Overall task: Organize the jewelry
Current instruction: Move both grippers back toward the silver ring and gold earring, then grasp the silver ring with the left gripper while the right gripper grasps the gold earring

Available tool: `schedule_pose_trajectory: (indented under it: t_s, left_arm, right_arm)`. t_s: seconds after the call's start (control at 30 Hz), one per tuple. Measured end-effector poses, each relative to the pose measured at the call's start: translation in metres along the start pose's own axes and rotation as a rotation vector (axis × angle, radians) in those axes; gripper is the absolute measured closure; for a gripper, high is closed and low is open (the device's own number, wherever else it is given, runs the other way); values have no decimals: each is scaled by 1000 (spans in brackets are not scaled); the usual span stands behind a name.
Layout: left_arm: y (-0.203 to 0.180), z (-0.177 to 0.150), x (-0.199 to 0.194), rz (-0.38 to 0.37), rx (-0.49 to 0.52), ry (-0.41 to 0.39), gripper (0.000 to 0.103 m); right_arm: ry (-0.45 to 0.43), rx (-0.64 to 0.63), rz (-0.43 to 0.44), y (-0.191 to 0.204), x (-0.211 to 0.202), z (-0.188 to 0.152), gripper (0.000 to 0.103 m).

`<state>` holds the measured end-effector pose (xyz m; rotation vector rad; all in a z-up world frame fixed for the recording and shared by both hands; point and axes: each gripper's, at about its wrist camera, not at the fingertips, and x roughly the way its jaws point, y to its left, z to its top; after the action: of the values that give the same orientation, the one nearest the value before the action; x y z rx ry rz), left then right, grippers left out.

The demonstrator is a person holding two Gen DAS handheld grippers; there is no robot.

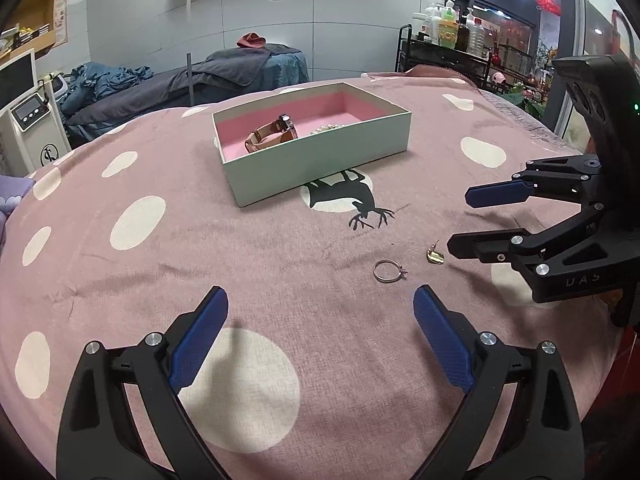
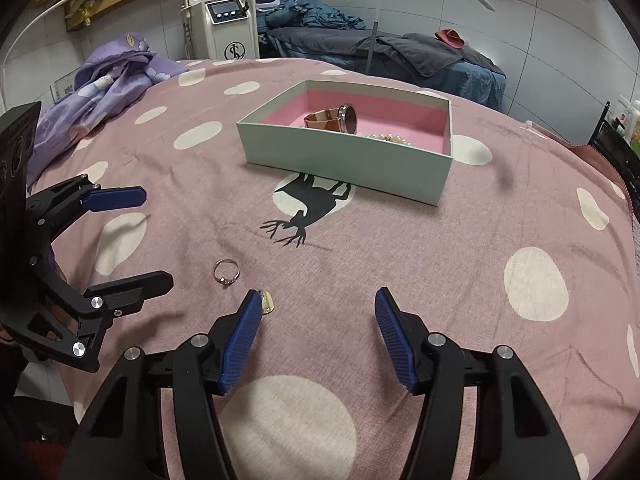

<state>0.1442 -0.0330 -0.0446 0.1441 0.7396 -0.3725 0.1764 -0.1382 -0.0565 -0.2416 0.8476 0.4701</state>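
Note:
A mint box with pink lining (image 1: pixel 320 160) (image 2: pixel 344 160) sits on the pink spotted blanket. In it lie a brown-strap watch (image 1: pixel 272 134) (image 2: pixel 334 118) and a pearl strand (image 1: pixel 326 128) (image 2: pixel 392 137). A silver ring (image 1: pixel 389 271) (image 2: pixel 226 271) and a gold earring (image 1: pixel 435 256) (image 2: pixel 268 303) lie on the blanket in front of the box. My left gripper (image 1: pixel 320 304) (image 2: pixel 158 240) is open and empty, the ring just ahead of its right finger. My right gripper (image 2: pixel 316 300) (image 1: pixel 458 220) is open and empty; the earring lies by its left fingertip.
A black deer print (image 1: pixel 348 196) (image 2: pixel 308 204) marks the blanket in front of the box. A purple quilt (image 2: pixel 104 88) lies at the far left edge. Beyond stand a white machine (image 2: pixel 228 28), a massage bed (image 2: pixel 392 52) and a trolley of bottles (image 1: pixel 448 40).

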Motion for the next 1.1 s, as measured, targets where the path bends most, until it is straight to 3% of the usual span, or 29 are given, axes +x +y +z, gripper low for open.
schedule_pose_trajectory:
  t_s: [0.17, 0.3, 0.63, 0.83, 0.9, 1.1]
  left_arm:
    - [-5, -5, 4, -17, 26, 28, 26]
    - [-7, -6, 8, -34, 33, 47, 36]
    - [-12, -5, 15, -55, 45, 61, 40]
    - [-19, 3, 23, -81, 59, 66, 48]
    - [-22, 6, 28, -99, 56, 75, 57]
    - [-29, 14, 37, -131, 49, 78, 69]
  right_arm:
    - [18, -42, 30, 13, 4, -3, 54]
    - [40, -62, 32, 20, 12, -1, 65]
    - [49, -66, 59, 28, 19, 3, 90]
    - [39, -18, 48, 19, 13, -1, 91]
    - [35, -3, 42, 15, 11, -3, 91]
    - [28, 34, 35, 6, 6, -8, 91]
